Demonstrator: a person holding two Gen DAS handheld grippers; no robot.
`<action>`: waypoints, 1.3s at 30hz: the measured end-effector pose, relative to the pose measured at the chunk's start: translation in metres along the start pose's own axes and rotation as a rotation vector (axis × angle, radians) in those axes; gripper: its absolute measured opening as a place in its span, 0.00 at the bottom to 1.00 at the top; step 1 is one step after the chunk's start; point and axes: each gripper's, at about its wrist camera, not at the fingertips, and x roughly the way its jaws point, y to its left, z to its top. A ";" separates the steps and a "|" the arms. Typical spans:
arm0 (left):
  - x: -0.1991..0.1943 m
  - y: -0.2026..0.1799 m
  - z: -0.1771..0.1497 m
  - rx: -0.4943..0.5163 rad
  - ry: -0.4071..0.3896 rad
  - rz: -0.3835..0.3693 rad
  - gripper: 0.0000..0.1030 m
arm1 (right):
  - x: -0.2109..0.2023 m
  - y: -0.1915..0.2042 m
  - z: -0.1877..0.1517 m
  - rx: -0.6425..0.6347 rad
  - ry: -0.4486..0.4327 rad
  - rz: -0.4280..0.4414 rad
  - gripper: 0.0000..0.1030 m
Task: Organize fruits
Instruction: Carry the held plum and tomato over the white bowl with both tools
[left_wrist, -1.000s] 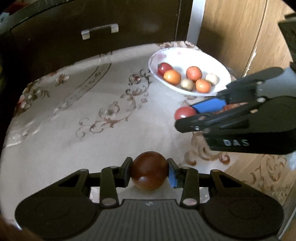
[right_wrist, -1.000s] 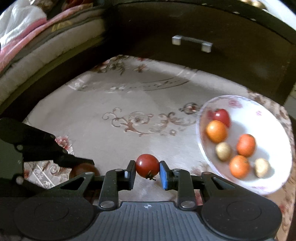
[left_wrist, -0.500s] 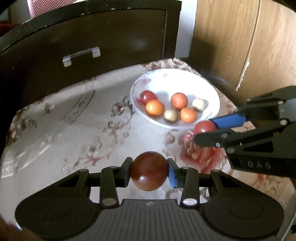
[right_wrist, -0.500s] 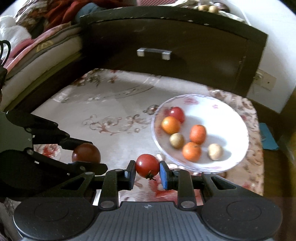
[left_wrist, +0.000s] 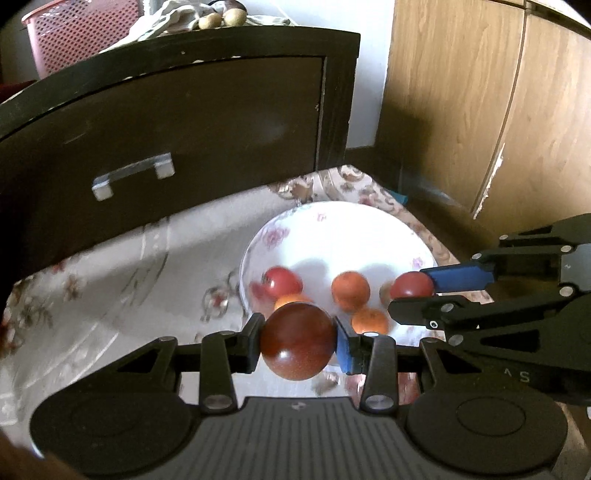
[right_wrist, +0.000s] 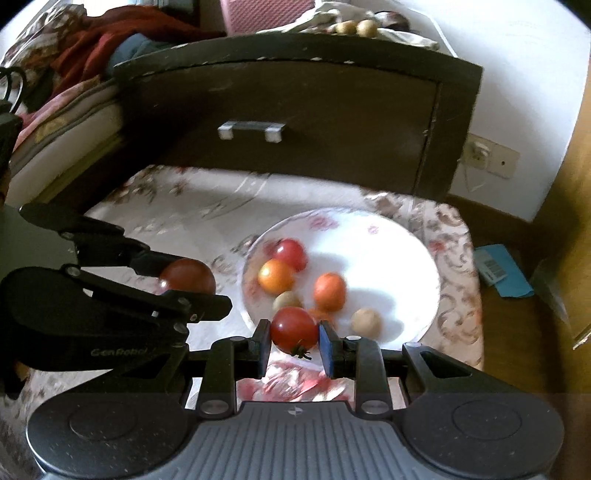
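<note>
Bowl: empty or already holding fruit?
Holding fruit. The bowl has six pieces: a red tomato, three orange fruits and two pale ones.

Black tongs (left_wrist: 298, 341), blue pads (right_wrist: 325, 347), silver screws

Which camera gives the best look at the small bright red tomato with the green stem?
The right wrist view: the small bright red tomato sits centred between the right gripper fingers, stem visible. The left wrist view shows that tomato only from the side, partly hidden by the right gripper's fingers.
</note>
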 end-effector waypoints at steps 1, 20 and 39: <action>0.004 -0.001 0.002 0.004 -0.001 -0.001 0.46 | 0.001 -0.003 0.002 0.005 -0.003 -0.005 0.20; 0.059 -0.013 0.038 0.077 0.007 0.005 0.45 | 0.043 -0.055 0.016 0.094 0.009 -0.054 0.23; 0.070 -0.009 0.040 0.054 0.018 0.004 0.46 | 0.057 -0.063 0.017 0.110 0.012 -0.071 0.25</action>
